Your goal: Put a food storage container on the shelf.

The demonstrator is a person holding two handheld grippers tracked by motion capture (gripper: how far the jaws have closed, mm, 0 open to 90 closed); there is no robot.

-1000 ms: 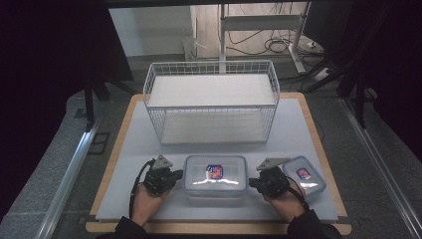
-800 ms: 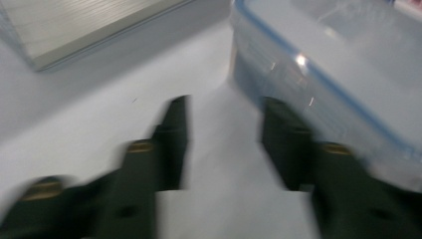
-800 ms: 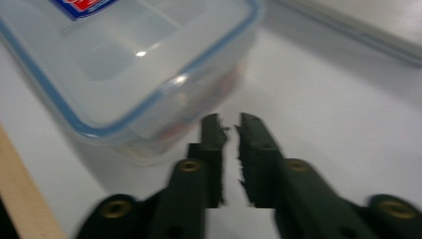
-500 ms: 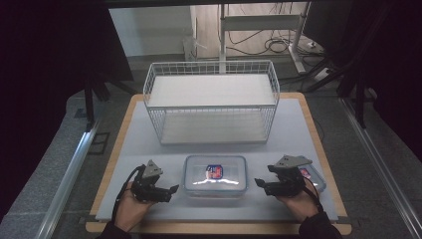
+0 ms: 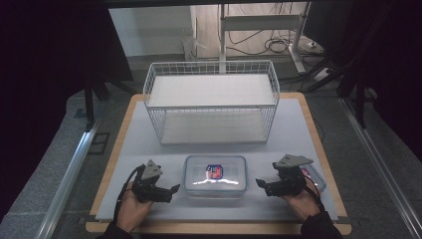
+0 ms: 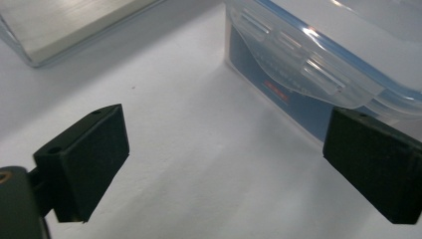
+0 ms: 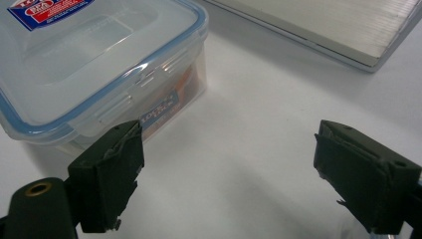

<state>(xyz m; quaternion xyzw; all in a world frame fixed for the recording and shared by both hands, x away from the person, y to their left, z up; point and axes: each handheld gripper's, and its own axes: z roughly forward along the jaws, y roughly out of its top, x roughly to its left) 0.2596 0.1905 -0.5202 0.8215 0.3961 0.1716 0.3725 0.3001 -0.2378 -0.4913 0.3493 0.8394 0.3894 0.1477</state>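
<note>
Item, box [image 5: 215,174]: we are standing it released on the mat [image 5: 209,149] before the basket [image 5: 211,102], left gripper [image 5: 171,189] and right gripper [image 5: 260,183] having just been opening, backing off either side, empty.

Left tool [image 5: 171,189], right tool [image 5: 260,183]: jaws just opened, empty.

Table [image 5: 298,129]: wire basket [image 5: 211,102], lidded container [image 5: 215,175].
</note>
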